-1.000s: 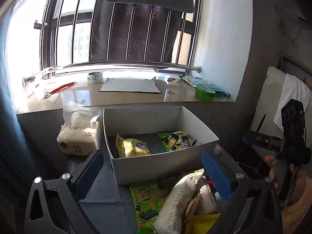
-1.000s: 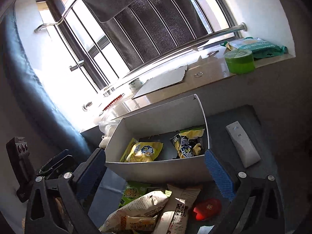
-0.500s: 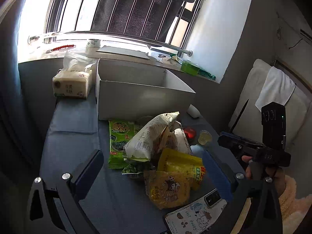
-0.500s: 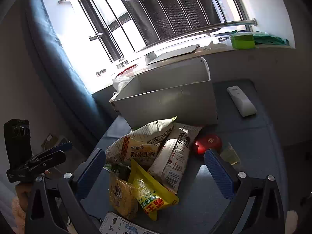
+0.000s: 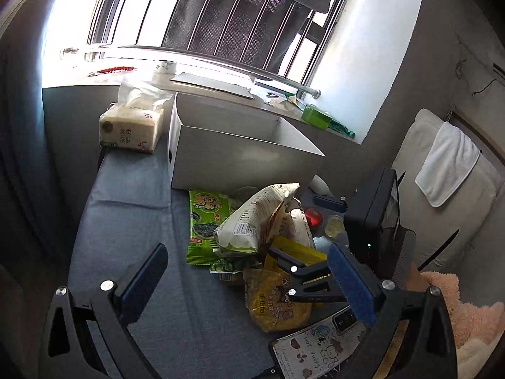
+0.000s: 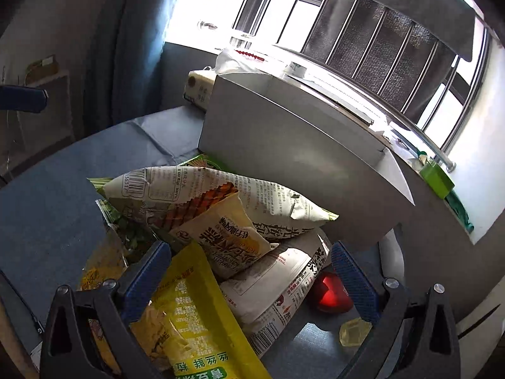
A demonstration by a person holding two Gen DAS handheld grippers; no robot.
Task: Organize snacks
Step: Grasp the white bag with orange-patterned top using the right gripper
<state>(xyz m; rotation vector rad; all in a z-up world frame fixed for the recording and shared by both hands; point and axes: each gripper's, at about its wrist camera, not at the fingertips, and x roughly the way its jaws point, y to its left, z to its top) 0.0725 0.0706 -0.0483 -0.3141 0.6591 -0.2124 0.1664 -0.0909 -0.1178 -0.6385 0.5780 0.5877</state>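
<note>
Left wrist view takes in the whole table: a white box sits at the back, a tissue pack just beside its left wall, and a heap of snack bags piled in front of it on the blue cloth. A green seaweed packet lies flat at the heap's left edge, a long newsprint-patterned bag leans over it, and a phone in a cartoon case lies at the near edge. The left gripper hangs above the cloth with its blue pads spread wide, nothing between them. The right gripper reaches in from the right, low over a yellow bag and a round yellow packet. On the right wrist view, the right gripper is wide apart and the yellow bag lies between its fingers, close against the left pad; whether it touches is unclear. A red candy sits just inside the right pad, a clear jelly cup near it. The box wall rises right behind the pile.
</note>
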